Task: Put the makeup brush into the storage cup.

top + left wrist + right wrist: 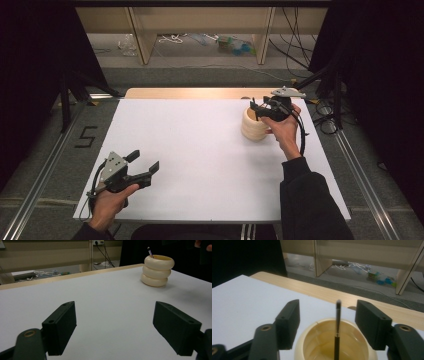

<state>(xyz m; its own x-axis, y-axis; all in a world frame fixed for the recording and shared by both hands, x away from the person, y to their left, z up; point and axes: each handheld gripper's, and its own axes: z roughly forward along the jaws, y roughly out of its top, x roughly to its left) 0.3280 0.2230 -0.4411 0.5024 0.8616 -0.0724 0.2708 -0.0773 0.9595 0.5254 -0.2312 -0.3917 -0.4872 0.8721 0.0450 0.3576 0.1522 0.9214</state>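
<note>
Black jaws of the right gripper [328,325] are seen spread apart over the cream ringed holder [254,124] at the table's [200,150] far right, a thin dark pen [337,335] standing near-upright between them, untouched. Its long axis runs up through the gap. Well away, the left gripper [147,162] is held open, near the front edge.

Grey floor [200,75], wooden shelving [200,20], black curtains [30,75], perhaps cable clutter [295,35]
</note>
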